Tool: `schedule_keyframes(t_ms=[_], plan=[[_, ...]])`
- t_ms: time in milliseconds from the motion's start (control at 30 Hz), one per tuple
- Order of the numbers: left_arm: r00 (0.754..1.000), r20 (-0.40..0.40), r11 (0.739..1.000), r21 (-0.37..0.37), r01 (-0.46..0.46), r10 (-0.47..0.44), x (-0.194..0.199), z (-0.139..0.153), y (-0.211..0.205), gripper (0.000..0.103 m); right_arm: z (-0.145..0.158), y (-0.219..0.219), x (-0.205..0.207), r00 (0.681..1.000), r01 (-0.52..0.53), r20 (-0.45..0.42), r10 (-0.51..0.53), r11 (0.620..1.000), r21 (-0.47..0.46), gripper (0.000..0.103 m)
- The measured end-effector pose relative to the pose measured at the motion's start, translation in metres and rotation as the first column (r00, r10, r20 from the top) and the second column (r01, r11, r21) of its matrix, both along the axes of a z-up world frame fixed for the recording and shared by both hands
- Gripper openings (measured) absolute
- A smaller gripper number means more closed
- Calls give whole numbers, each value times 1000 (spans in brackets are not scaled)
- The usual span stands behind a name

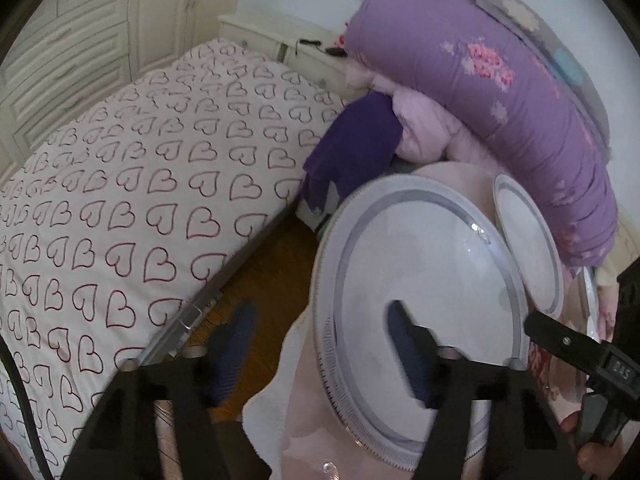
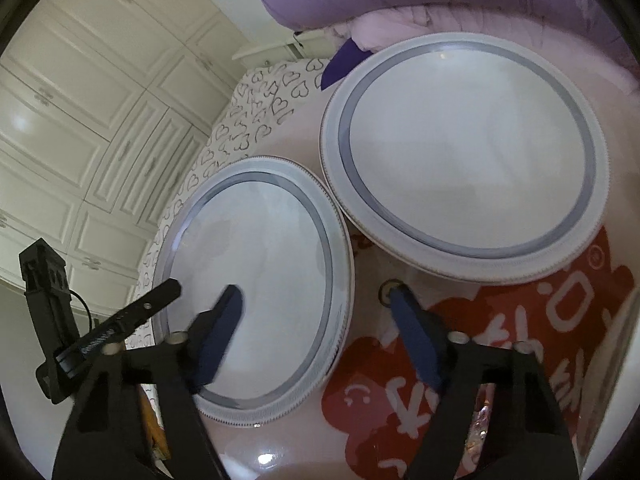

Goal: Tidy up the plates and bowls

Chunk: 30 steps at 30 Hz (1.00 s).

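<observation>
Two white grey-ringed plates (image 2: 256, 288) (image 2: 464, 156), flat, rims touching, pink tabletop

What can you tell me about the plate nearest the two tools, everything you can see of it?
The near plate is round, glossy white, ceramic-looking, with a grey-blue ring inside a finely beaded rim. It is empty and lies flat on a pink cloth, at its edge beside the bed. Its rim meets or overlaps the second plate. Each tool has one blue finger over it; no pads visibly press it.
</observation>
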State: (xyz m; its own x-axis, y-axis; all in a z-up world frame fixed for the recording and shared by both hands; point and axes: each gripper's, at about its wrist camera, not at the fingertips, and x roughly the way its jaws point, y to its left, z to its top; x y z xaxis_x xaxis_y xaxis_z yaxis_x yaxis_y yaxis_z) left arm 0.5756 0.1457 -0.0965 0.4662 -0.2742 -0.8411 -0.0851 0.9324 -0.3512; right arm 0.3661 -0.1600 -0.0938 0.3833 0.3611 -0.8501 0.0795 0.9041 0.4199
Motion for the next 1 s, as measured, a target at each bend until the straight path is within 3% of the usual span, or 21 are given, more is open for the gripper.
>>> schedule_keyframes(t_ms=[67, 167, 267, 533, 1000], plan=[[1000, -16, 1000, -23, 8, -8, 7, -6, -1, 33, -3, 1, 5, 1000, -8, -6, 8, 1000, 14, 41], [1000, -3, 998, -56, 3, -3, 11, -8, 5, 21, -9, 5, 6, 1000, -15, -11, 15, 1000, -10, 31], [1000, 4, 998, -62, -3, 4, 14, -9, 9, 19, -10, 2, 6, 1000, -3, -15, 2, 1000, -14, 19], [1000, 9, 998, -54, -17, 18, 2, -14, 12, 19, -11, 1, 4, 1000, 4, -15, -5, 1000, -6, 17], [998, 48, 999, -18, -43, 43, -27, 8, 6, 18, -4, 8, -1, 1000, -21, 13, 21, 1000, -4, 17]])
